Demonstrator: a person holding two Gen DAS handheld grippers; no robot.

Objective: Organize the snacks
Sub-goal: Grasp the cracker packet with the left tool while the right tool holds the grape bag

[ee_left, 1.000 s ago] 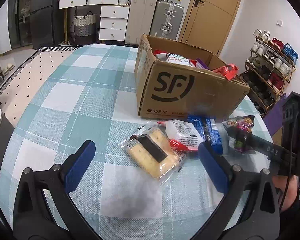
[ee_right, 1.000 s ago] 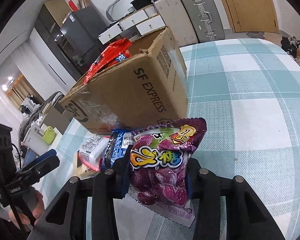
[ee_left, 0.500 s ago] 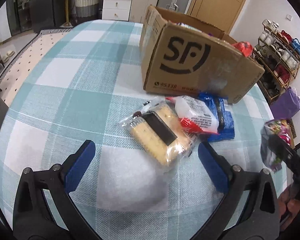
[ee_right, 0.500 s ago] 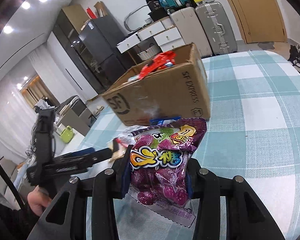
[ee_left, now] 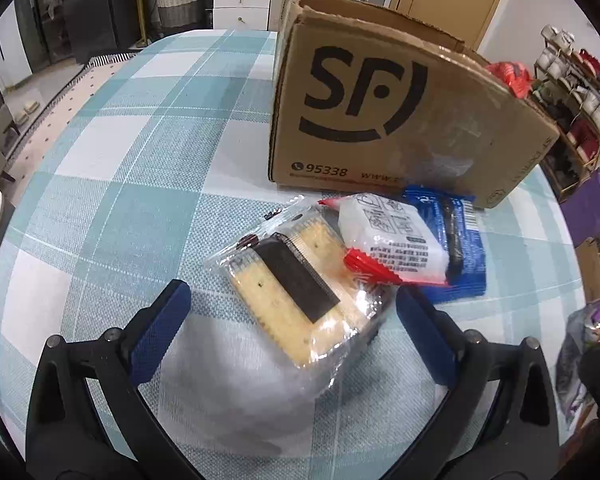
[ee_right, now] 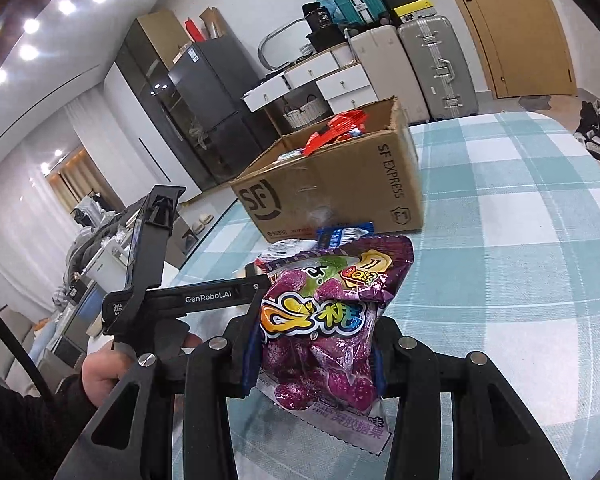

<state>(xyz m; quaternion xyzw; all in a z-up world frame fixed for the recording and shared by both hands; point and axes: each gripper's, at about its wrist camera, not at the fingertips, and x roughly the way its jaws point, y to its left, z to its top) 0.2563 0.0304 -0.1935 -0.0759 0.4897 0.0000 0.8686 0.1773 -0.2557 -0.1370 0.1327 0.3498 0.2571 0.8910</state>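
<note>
My left gripper [ee_left: 288,312] is open, its blue pads on either side of a clear cracker pack [ee_left: 296,284] lying on the checked table. A white and red packet [ee_left: 392,240] and a blue packet [ee_left: 460,240] lie just beyond it, in front of the SF cardboard box [ee_left: 380,112]. My right gripper [ee_right: 314,344] is shut on a purple candy bag [ee_right: 324,320] and holds it above the table, near the box [ee_right: 340,196], which holds red snack packs [ee_right: 336,130]. The candy bag also shows at the right edge of the left wrist view [ee_left: 592,344].
The round table has a teal checked cloth [ee_left: 120,152]. A shoe rack [ee_left: 576,100] stands to the right of the box. Drawers, suitcases [ee_right: 440,64] and a door lie behind. The left gripper's body [ee_right: 160,292] crosses the right wrist view.
My left gripper has moved forward and down, so its pads now flank the cracker pack. My right gripper has lifted and pulled back with the candy bag still in it.
</note>
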